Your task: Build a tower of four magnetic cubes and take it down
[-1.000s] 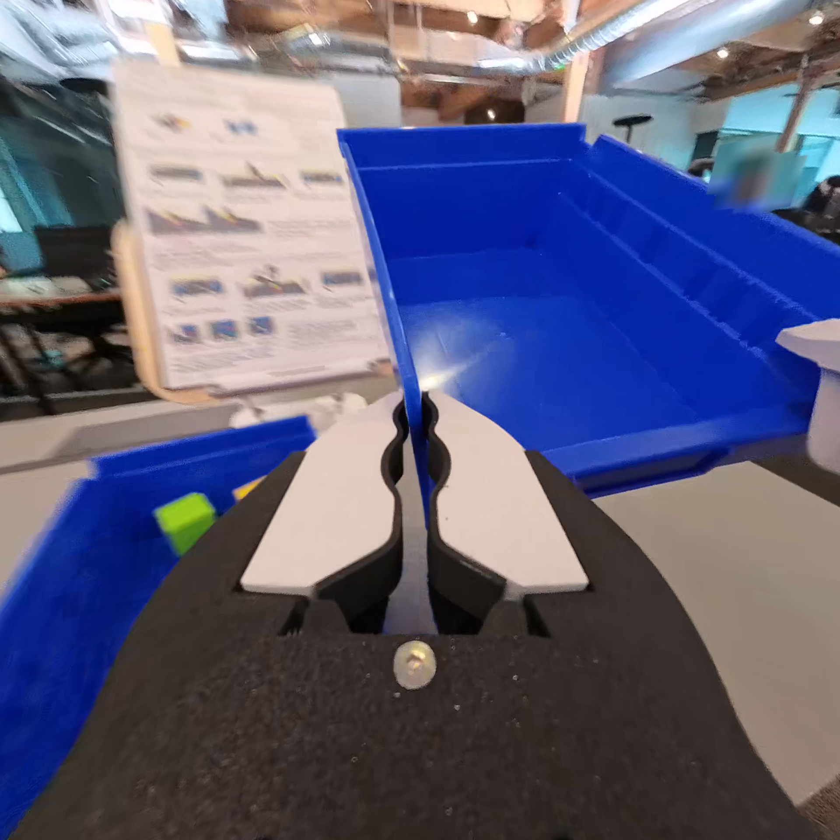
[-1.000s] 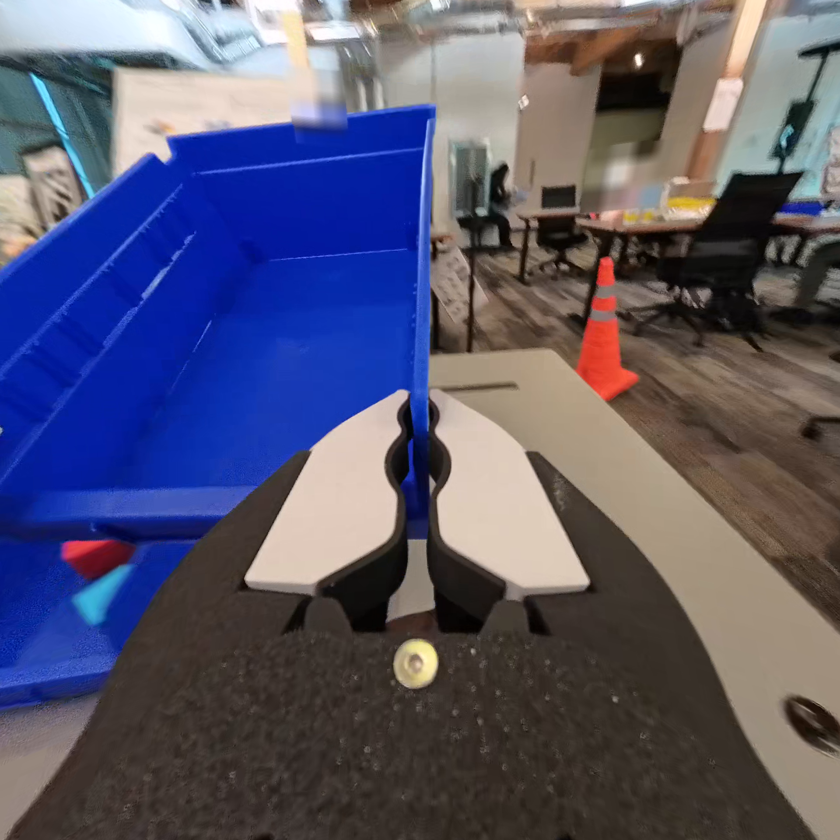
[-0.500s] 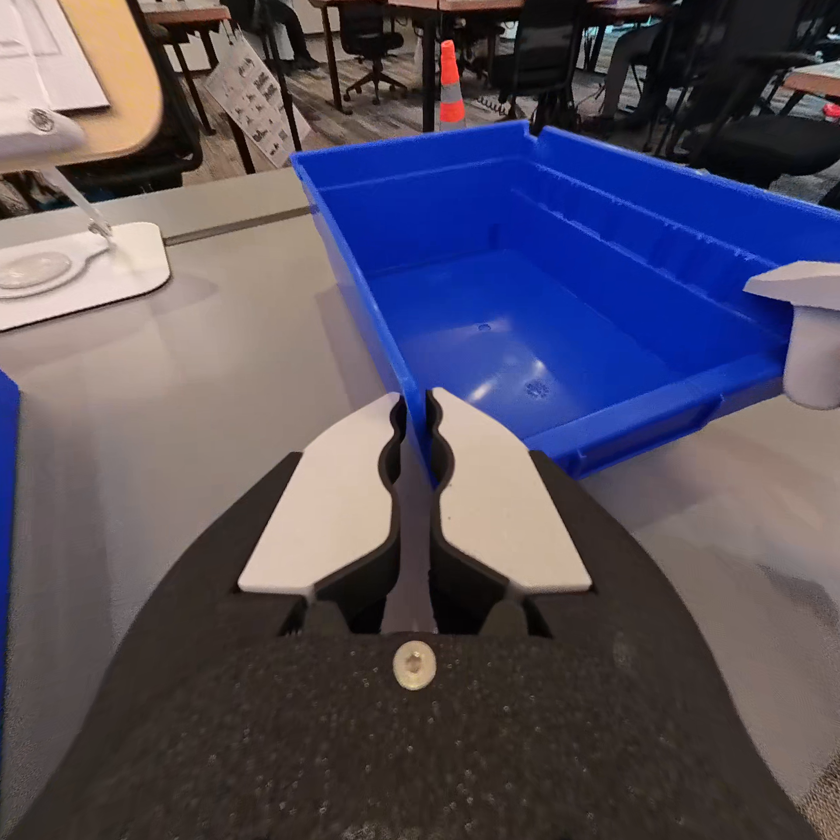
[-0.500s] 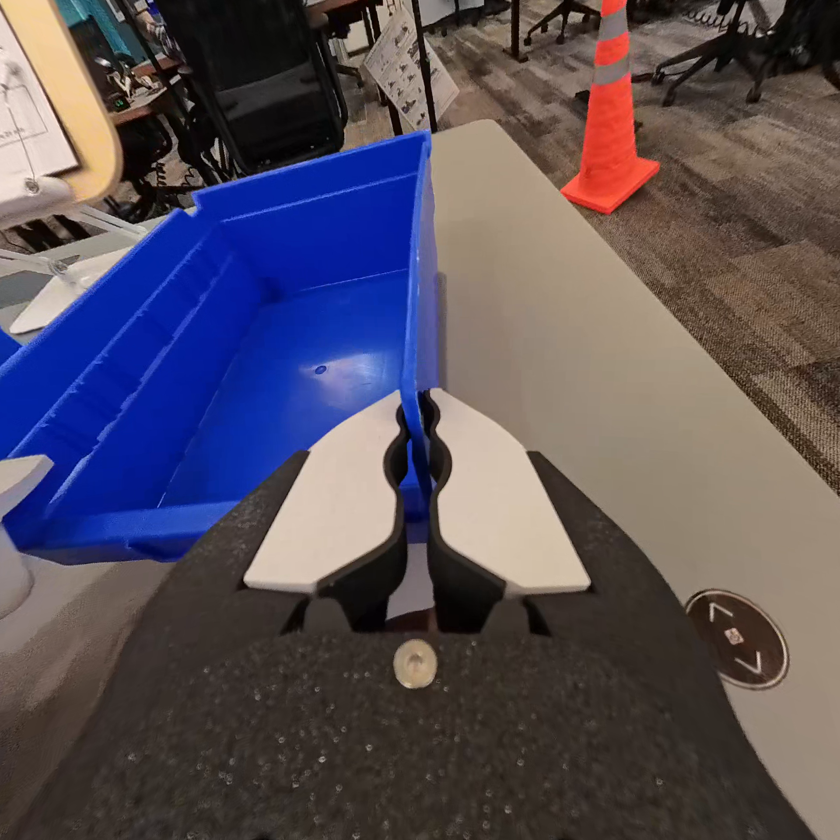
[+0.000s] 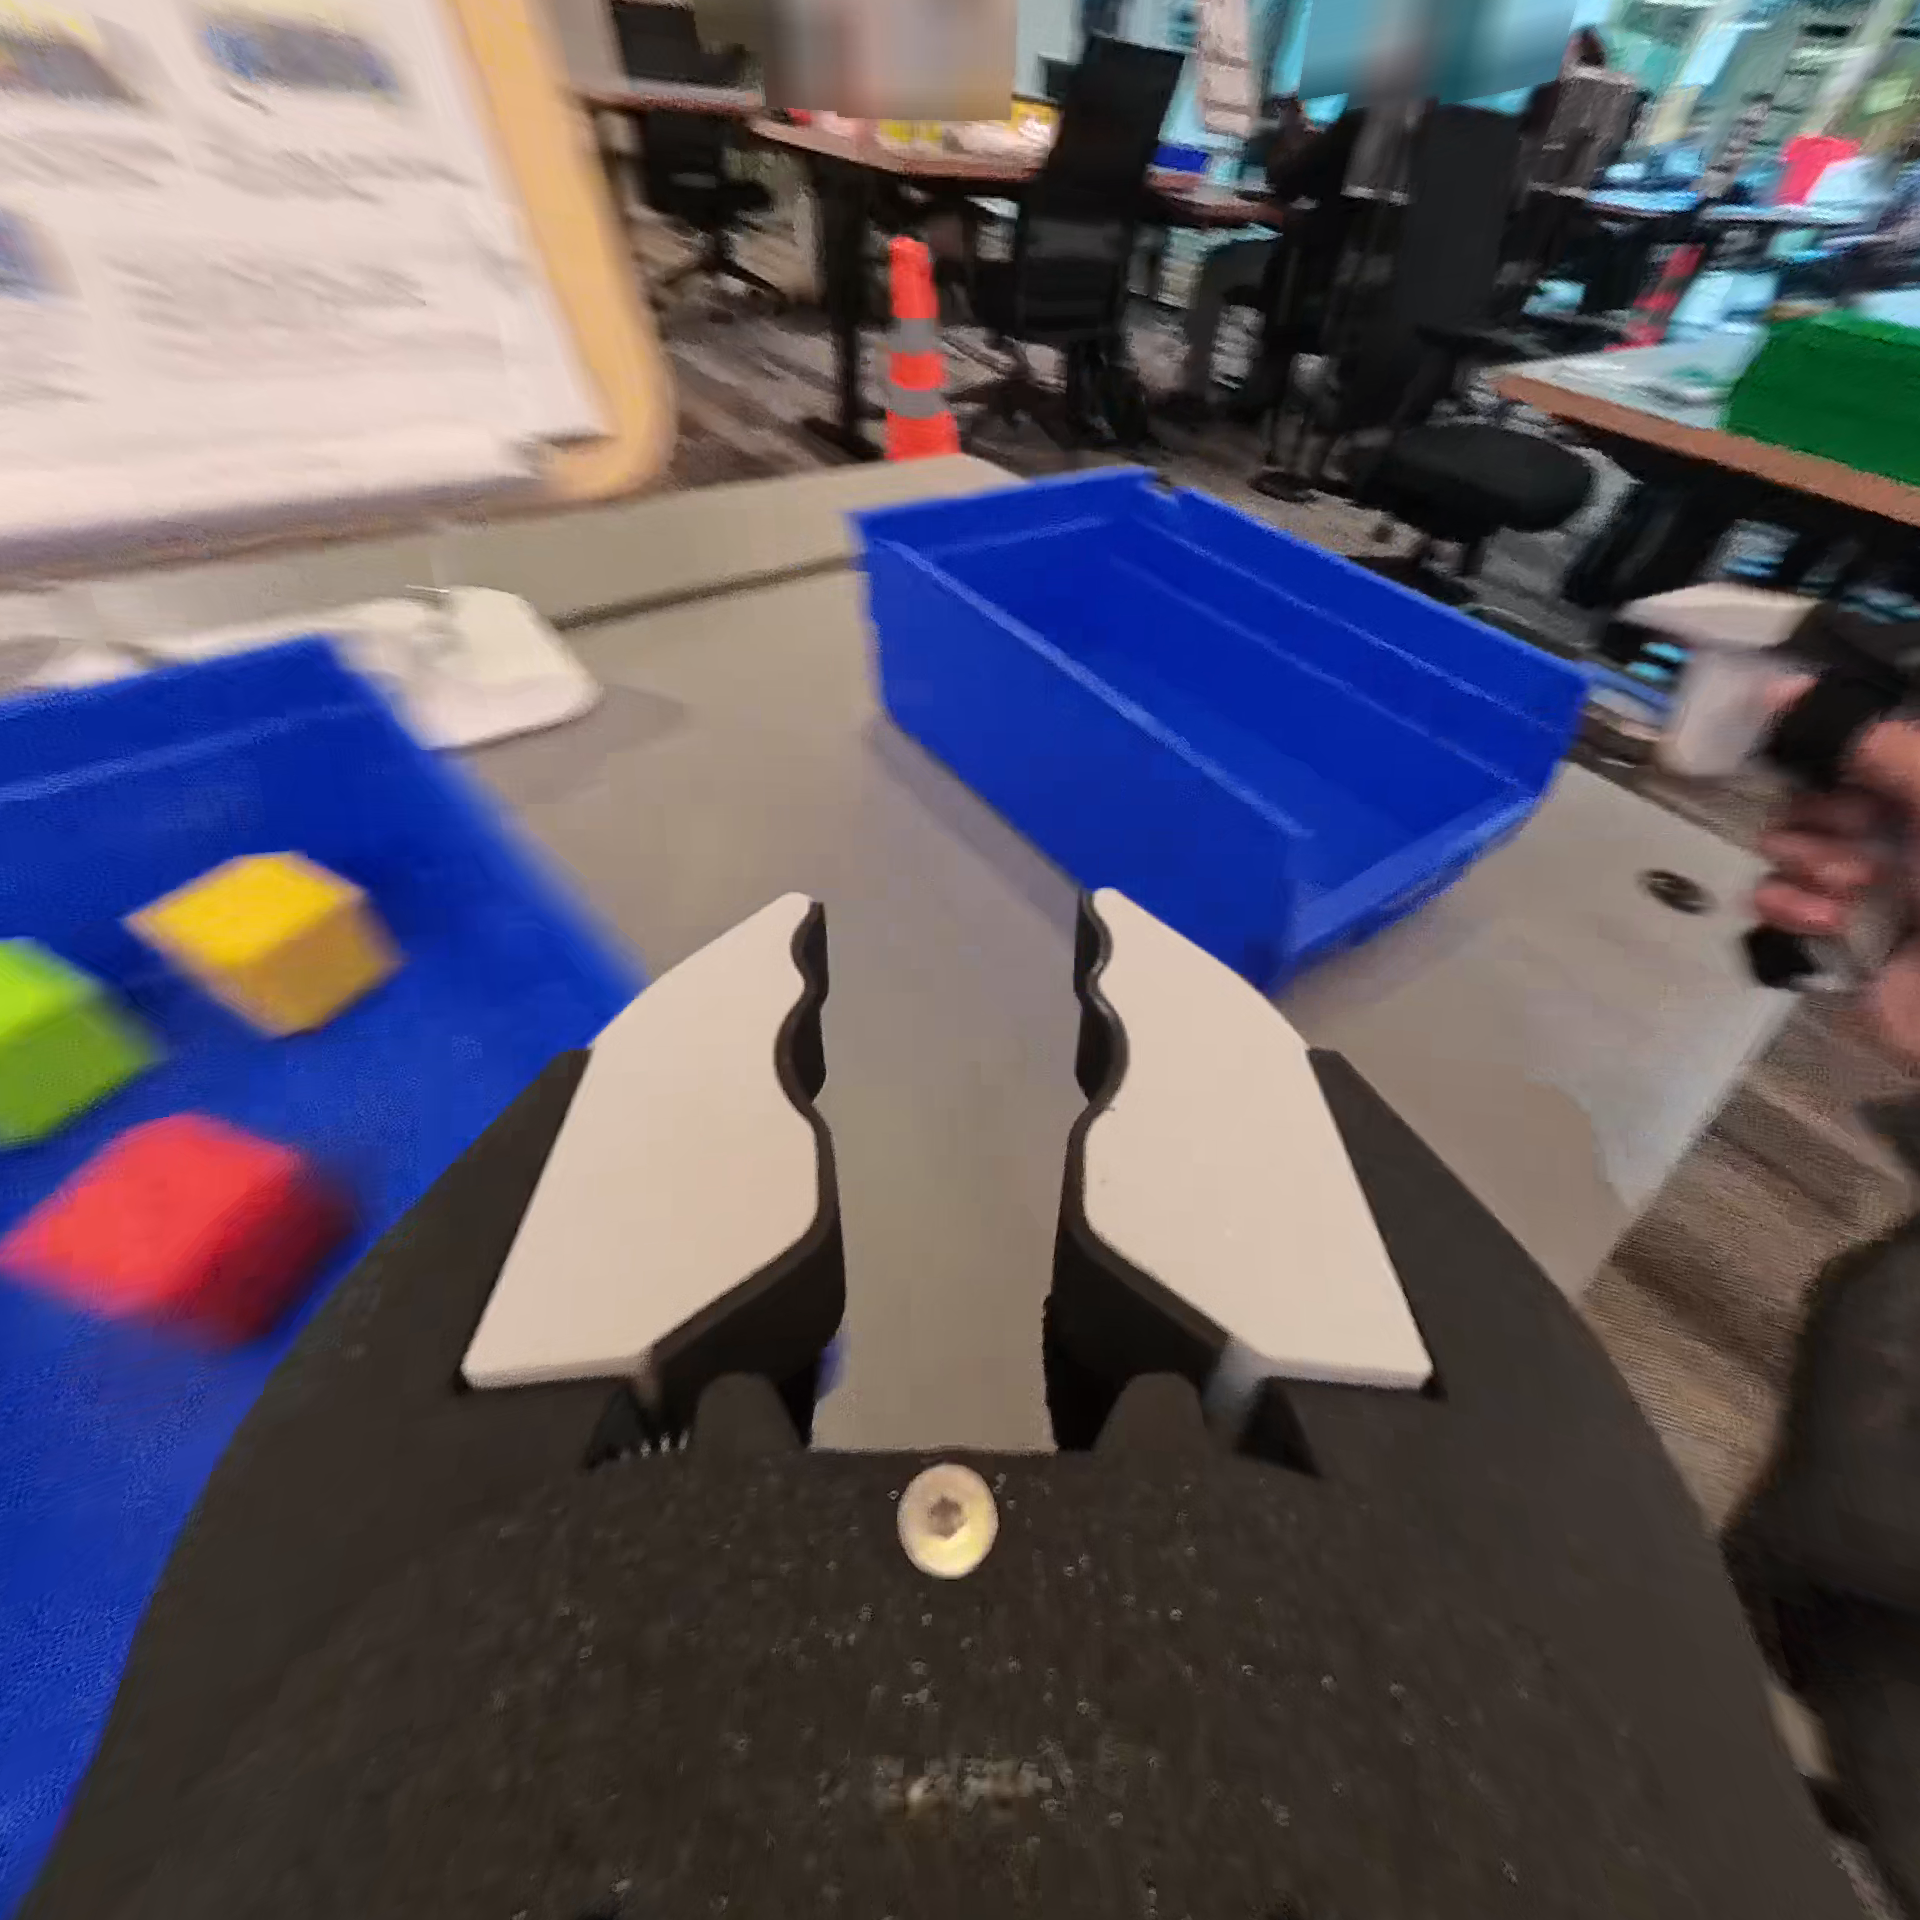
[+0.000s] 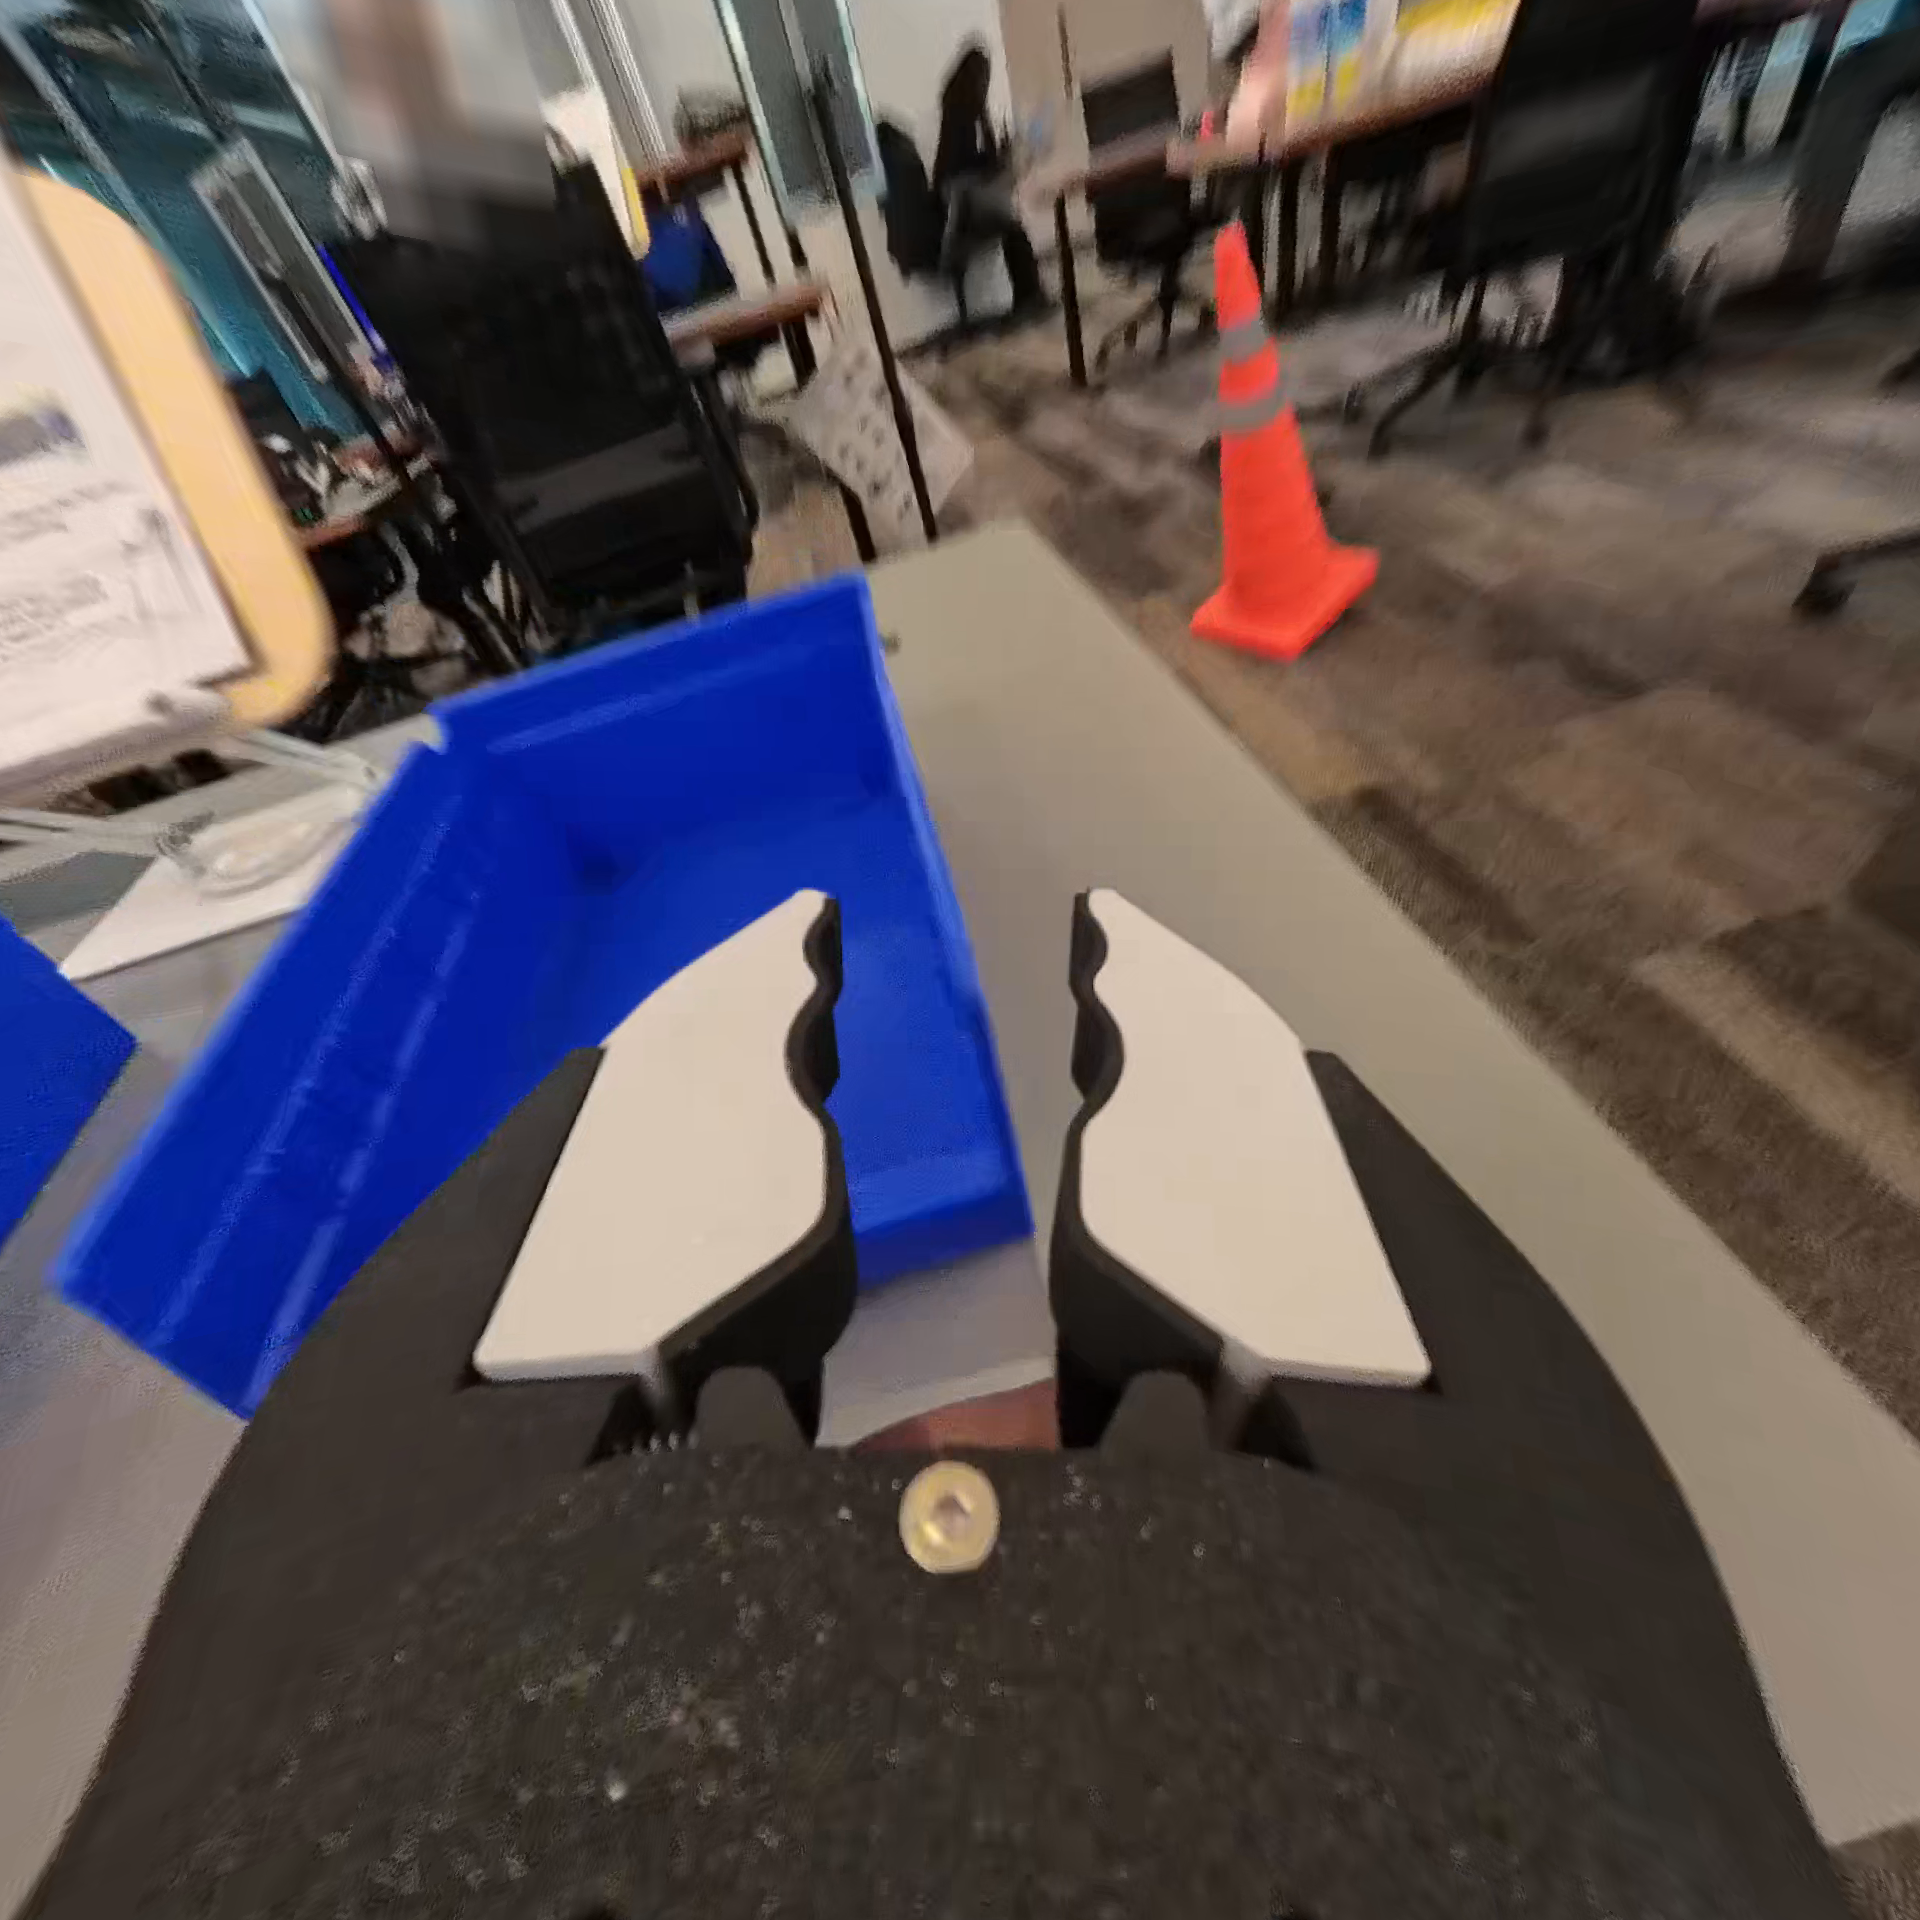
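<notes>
Two blue bins are recorded on the grey table [image 5: 748, 831]. Nearest the left gripper [image 5: 945, 914], at the left edge of its view, the near bin [image 5: 499, 852] is seen to contain three cubes: a yellow cube [image 5: 265, 935], a green cube [image 5: 52, 1039] and a red cube [image 5: 156, 1226], all lying separately on the bin floor, none stacked. A fourth cube cannot be made out. The far bin [image 5: 1091, 717] is noted ahead and to the right, well apart from the near one, with nothing seen inside it.

The left gripper is held with its jaws spread wide and nothing between them; only bare table is seen through the gap. The right gripper [image 6: 951, 914] is likewise spread wide and unloaded, positioned above the near right corner of the far bin [image 6: 665, 935], whose wall is partly masked by the left finger.

A document stand [image 5: 312, 260] on a white base [image 5: 488, 665] is noted behind the bins. An orange traffic cone [image 6: 1268, 478] is observed on the floor beyond the table, among office chairs and desks. At the right edge of the left view the right gripper [image 5: 1714, 675] is seen, blurred, in a person's hand [image 5: 1849, 831].
</notes>
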`<state>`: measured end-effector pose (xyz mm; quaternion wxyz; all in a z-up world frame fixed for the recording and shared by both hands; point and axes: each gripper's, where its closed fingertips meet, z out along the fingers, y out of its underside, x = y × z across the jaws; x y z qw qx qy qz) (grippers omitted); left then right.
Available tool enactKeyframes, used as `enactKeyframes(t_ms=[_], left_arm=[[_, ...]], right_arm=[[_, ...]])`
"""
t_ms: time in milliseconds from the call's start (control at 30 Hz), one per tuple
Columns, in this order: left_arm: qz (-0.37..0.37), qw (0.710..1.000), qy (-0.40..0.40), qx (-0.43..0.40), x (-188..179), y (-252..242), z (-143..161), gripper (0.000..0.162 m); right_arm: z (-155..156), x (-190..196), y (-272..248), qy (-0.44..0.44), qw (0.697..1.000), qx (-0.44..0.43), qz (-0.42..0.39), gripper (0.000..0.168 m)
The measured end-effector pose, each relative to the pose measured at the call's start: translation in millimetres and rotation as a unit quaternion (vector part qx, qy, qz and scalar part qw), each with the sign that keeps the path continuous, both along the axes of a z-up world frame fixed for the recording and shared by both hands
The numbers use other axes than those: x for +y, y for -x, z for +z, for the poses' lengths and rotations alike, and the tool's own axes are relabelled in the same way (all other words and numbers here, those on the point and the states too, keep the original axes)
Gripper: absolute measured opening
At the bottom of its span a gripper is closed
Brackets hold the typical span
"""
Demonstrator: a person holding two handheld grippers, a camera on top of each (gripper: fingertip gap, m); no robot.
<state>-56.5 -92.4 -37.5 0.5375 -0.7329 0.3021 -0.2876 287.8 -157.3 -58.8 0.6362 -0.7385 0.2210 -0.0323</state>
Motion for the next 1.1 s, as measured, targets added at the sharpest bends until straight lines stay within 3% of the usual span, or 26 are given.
enactKeyframes(t_ms=[100, 200, 300, 433, 567, 633, 667, 767, 933, 1100], left_arm=[[0.093, 0.995, -0.024, 0.028, 25.3, 109.1, 17.2, 0.045], [0.185, 0.982, -0.010, 0.045, 45.3, 205.0, 3.3, 0.045], [0.238, 0.970, 0.026, 0.031, 55.7, 257.3, -30.9, 0.046], [0.217, 0.972, 0.085, -0.040, 61.2, 259.8, -66.1, 0.046], [0.191, 0.974, 0.118, -0.041, 66.8, 248.2, -80.8, 0.049], [0.185, 0.974, 0.129, -0.035, 68.5, 241.7, -85.4, 0.038], [0.181, 0.974, 0.133, -0.030, 68.2, 238.2, -86.5, 0.024], [0.216, 0.970, 0.103, 0.033, 70.8, 244.3, -85.9, 0.011], [0.273, 0.957, 0.076, 0.062, 78.4, 276.8, -76.2, 0.003], [0.327, 0.942, 0.061, 0.048, 89.0, 342.9, -61.7, 0.004]], right_arm=[[52.1, 12.2, 59.1, -0.030, 0.995, -0.081, 0.041, 0.040], [73.3, 40.8, 155.1, -0.040, 0.981, -0.133, 0.132, 0.039], [51.9, 68.6, 272.1, -0.040, 0.961, -0.094, 0.257, 0.039], [-13.0, 87.8, 378.2, 0.037, 0.943, -0.066, 0.324, 0.044], [-49.2, 96.9, 405.2, 0.091, 0.949, -0.119, 0.276, 0.039], [-57.6, 102.2, 406.0, 0.105, 0.954, -0.114, 0.256, 0.035], [-57.5, 105.4, 406.1, 0.101, 0.957, -0.107, 0.250, 0.029], [-54.3, 111.6, 402.6, 0.095, 0.968, -0.103, 0.209, 0.006], [-47.9, 115.4, 431.4, 0.078, 0.977, -0.072, 0.185, 0.004], [-27.7, 127.5, 497.7, 0.043, 0.976, -0.088, 0.194, 0.004]])
